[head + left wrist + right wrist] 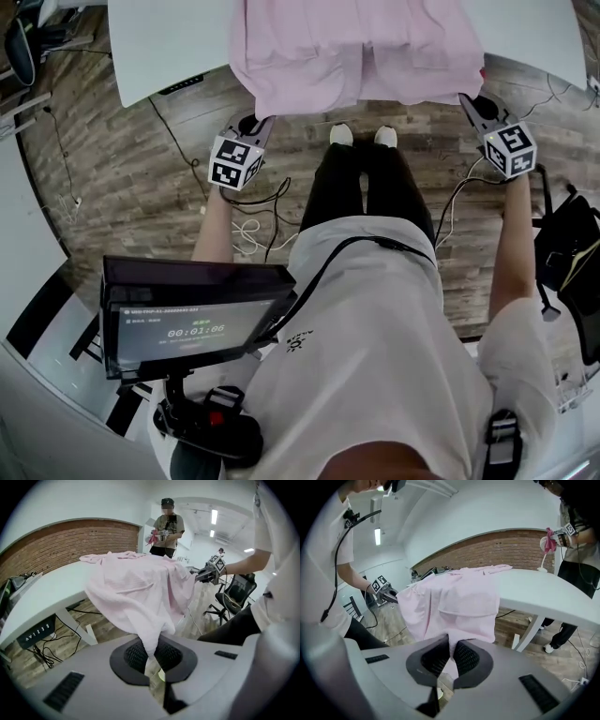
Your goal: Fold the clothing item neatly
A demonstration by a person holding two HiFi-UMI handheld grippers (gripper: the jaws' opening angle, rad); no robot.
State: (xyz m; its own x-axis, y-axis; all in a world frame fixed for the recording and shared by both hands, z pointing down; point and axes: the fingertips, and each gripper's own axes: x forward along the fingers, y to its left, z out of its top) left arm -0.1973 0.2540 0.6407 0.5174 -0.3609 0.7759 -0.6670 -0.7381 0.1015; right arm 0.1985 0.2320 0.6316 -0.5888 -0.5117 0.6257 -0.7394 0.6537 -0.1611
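Note:
A pale pink garment lies on the white table and hangs over its near edge. My left gripper is shut on the garment's near left corner, off the table edge. In the left gripper view the pink cloth runs down into the closed pads. My right gripper is shut on the near right corner. The right gripper view shows the cloth pinched between its pads and stretched back to the table.
Wood floor with cables lies below the table edge. My shoes stand just under the hanging hem. A dark bag sits at the right. Another person stands beyond the table; an office chair is behind.

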